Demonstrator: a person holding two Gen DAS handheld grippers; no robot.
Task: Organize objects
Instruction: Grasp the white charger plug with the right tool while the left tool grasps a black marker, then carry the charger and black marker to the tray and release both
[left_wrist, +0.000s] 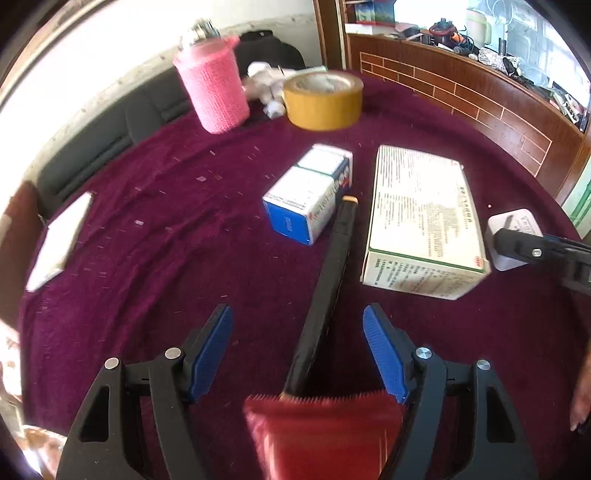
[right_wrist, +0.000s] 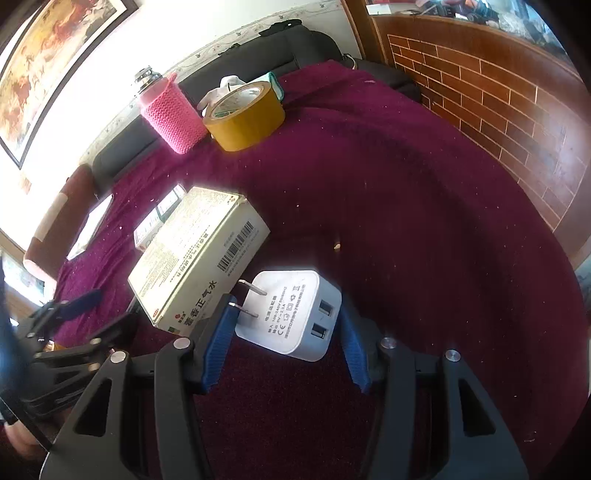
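Observation:
My left gripper (left_wrist: 299, 350) is open over the maroon tablecloth (left_wrist: 166, 240). A brush with a black handle (left_wrist: 332, 273) and red bristles (left_wrist: 325, 424) lies between its blue pads, and neither pad presses on it. My right gripper (right_wrist: 286, 302) is shut on a white two-port USB charger (right_wrist: 295, 314), one pad on its pronged side and the other on its opposite side. From the left wrist, the right gripper (left_wrist: 517, 247) and charger (left_wrist: 524, 221) appear at the right edge. A large beige medicine box (left_wrist: 421, 221) (right_wrist: 195, 254) lies right beside the charger.
A small blue-and-white box (left_wrist: 310, 195) lies mid-table. A yellow tape roll (left_wrist: 323, 99) and a pink knit-sleeved bottle (left_wrist: 214, 92) stand at the far side, with white crumpled items (left_wrist: 266, 85) behind them. A flat white box (left_wrist: 59, 240) lies left. A brick-patterned wooden counter (right_wrist: 498, 110) curves round the right.

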